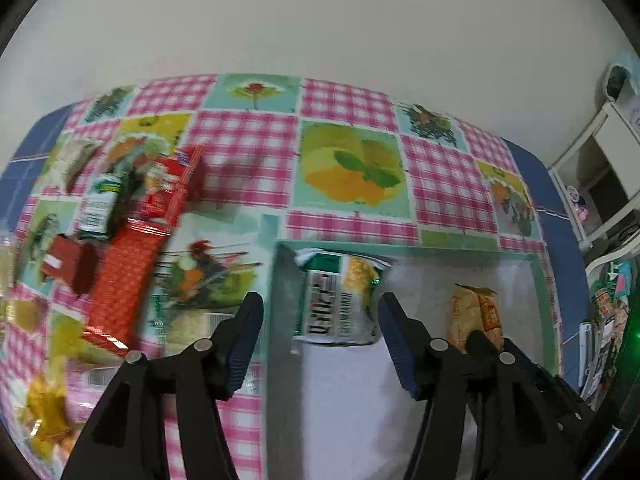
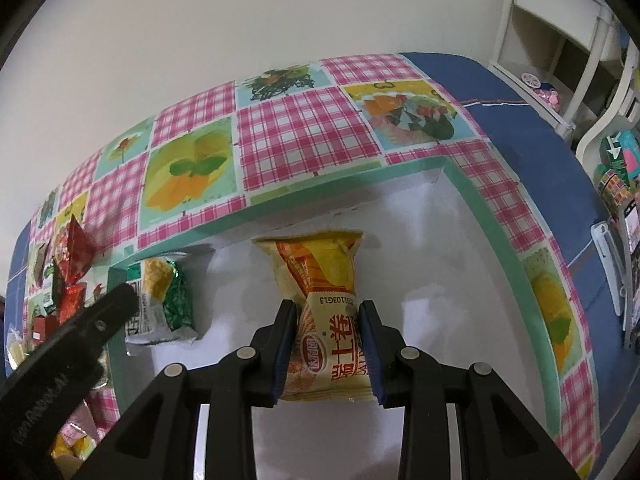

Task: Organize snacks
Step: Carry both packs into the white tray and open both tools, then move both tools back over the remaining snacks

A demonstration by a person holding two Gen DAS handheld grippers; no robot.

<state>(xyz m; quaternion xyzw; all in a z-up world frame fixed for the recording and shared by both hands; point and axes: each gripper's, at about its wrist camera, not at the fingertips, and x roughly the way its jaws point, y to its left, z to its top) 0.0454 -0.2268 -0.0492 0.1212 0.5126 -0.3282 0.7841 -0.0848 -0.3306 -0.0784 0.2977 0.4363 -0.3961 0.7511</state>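
Right gripper (image 2: pixel 329 344) clamped an orange wafer pack (image 2: pixel 326 312) low over the white tray (image 2: pixel 460 264). Left gripper (image 1: pixel 320 340) hung with jaws apart, nothing pressed, above a green-and-white pack (image 1: pixel 340 300) lying in the tray's left end. Red packs (image 1: pixel 132 248) lay heaped on the checked cloth (image 1: pixel 352 100) outside.

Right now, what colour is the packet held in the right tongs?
Yellow and orange packet with red lettering, clearest in the right wrist view.

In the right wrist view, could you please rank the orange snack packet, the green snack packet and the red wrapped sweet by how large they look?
1. Orange snack packet, though it is nearest the camera.
2. Green snack packet.
3. Red wrapped sweet, farthest away.
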